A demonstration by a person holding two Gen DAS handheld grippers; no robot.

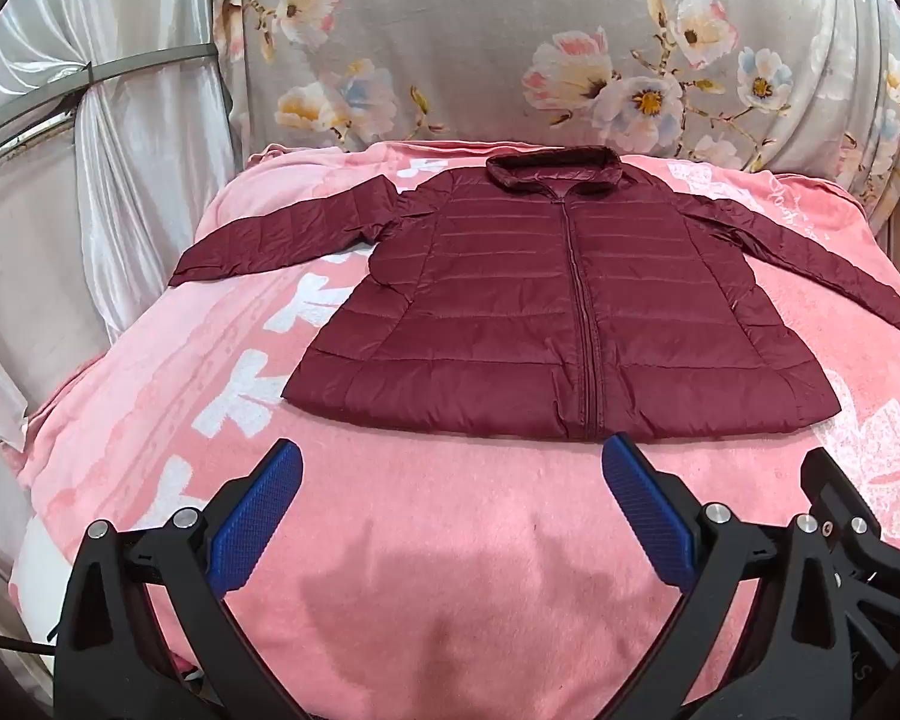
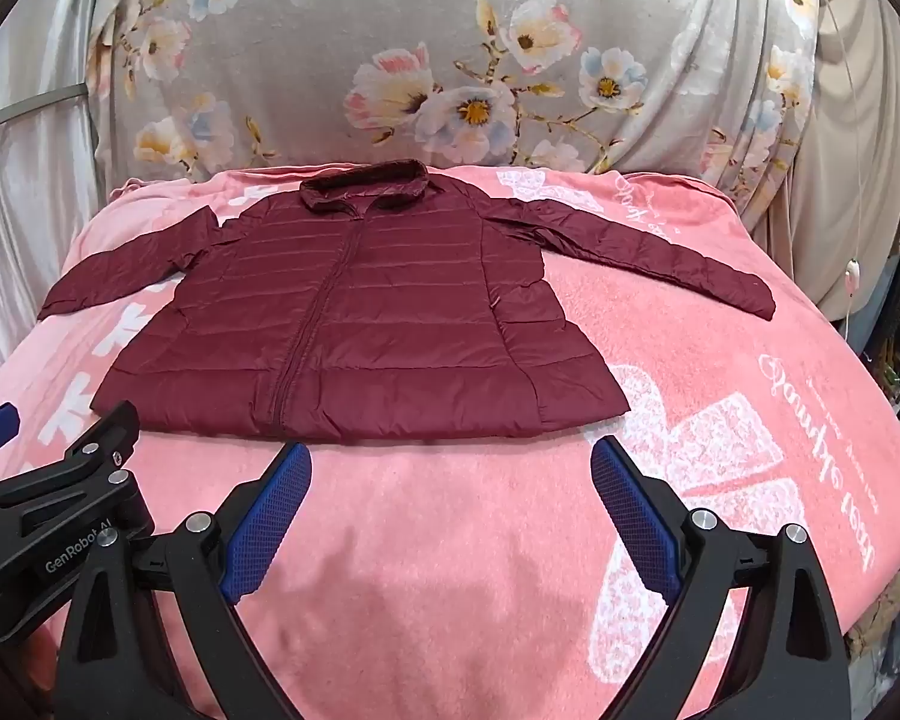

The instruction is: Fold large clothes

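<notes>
A dark red quilted jacket (image 1: pixel 546 300) lies flat and zipped on a pink blanket (image 1: pixel 450 540), collar at the far side, both sleeves spread outward. It also shows in the right wrist view (image 2: pixel 354 324). My left gripper (image 1: pixel 450 480) is open and empty, hovering just short of the jacket's near hem. My right gripper (image 2: pixel 450 480) is open and empty, also just short of the hem, towards the jacket's right half. The right gripper's black body (image 1: pixel 840 516) shows at the right of the left wrist view; the left gripper's body (image 2: pixel 60 480) shows at the left of the right wrist view.
The pink blanket (image 2: pixel 720 420) with white prints covers a bed. A grey floral cloth (image 1: pixel 510 48) hangs behind. White curtains (image 1: pixel 120 150) with a metal rail stand at the left. Beige fabric and a thin cord (image 2: pixel 852 276) are at the right.
</notes>
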